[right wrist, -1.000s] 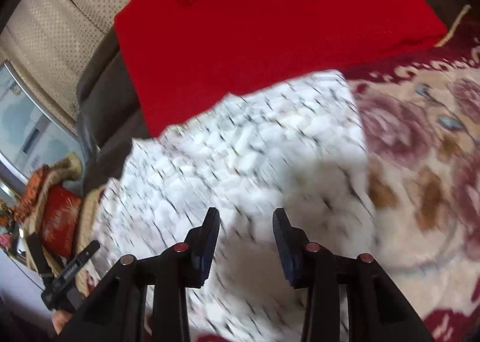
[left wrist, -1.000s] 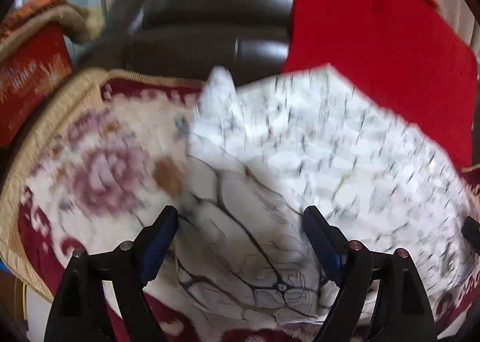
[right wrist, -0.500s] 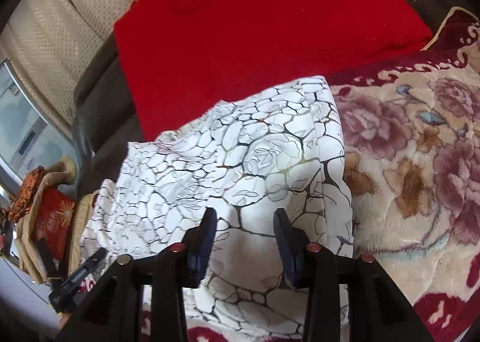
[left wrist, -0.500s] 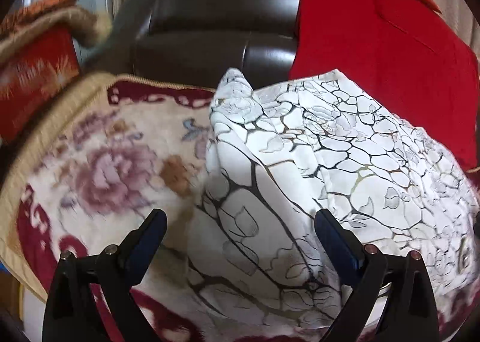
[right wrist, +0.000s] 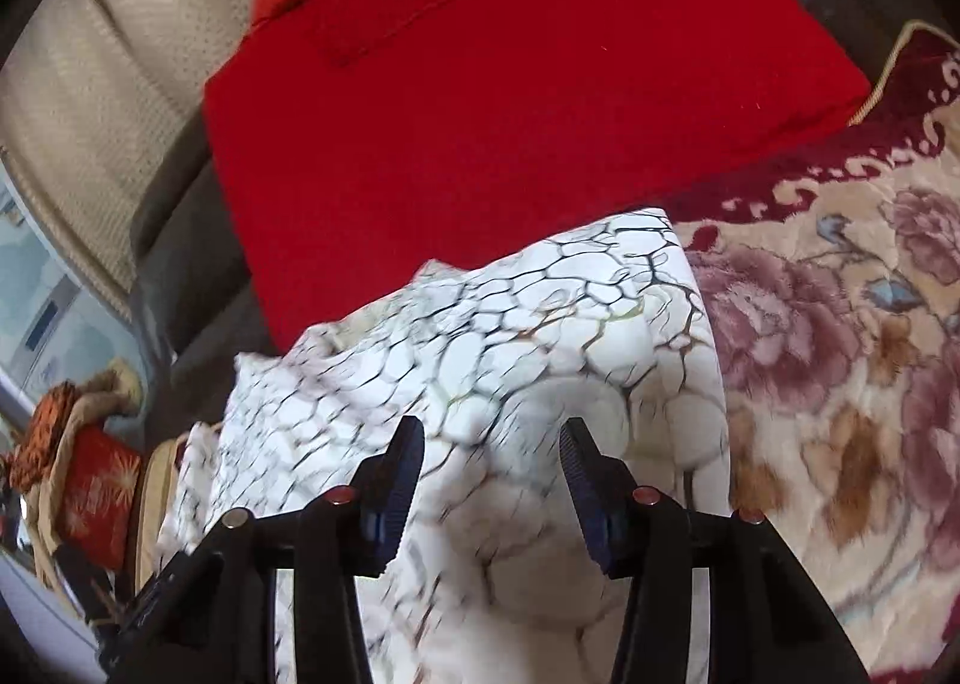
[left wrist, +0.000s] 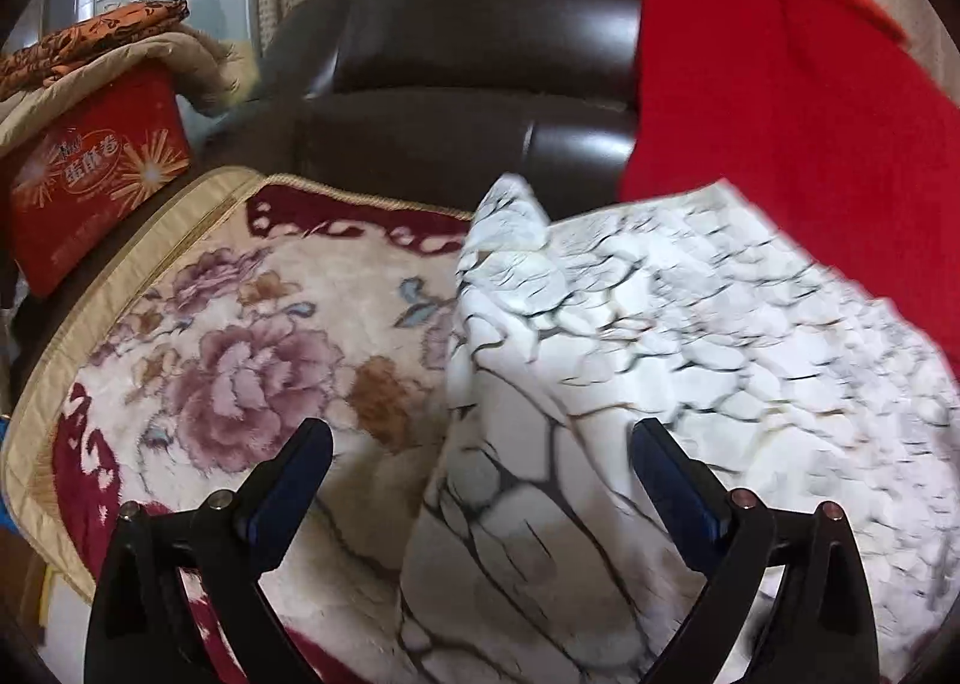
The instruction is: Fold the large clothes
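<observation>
We saw the left tongs (left wrist: pixel 480 462) spread wide, gripping nothing. Between and ahead of them lay the garment (left wrist: pixel 630 372), white with dark crackle lines, its left edge running up between the two fingers so that the left finger (left wrist: pixel 288 480) hung over the floral blanket (left wrist: pixel 240 360) and the right finger (left wrist: pixel 672 480) over the cloth. Whether the fingers touched the fabric we could not tell (the cloth was blurred in this view).

The right tongs (right wrist: pixel 492 468) were parted moderately, also holding nothing, with both fingers over the garment (right wrist: pixel 540 336). Its right edge ran just right of the right finger, and beyond that edge the blanket (right wrist: pixel 840 360) showed its pink roses.

Ahead of both tongs a red cloth (right wrist: pixel 492 84) lay past the garment's far edge, which overlapped it. Ahead and left of the left tongs stood a dark leather seat (left wrist: pixel 468 78), and far left a red box (left wrist: pixel 96 168) under a tan quilt (left wrist: pixel 120 66). The other pair of tongs (right wrist: pixel 168 594) showed at the lower left of the right view.
</observation>
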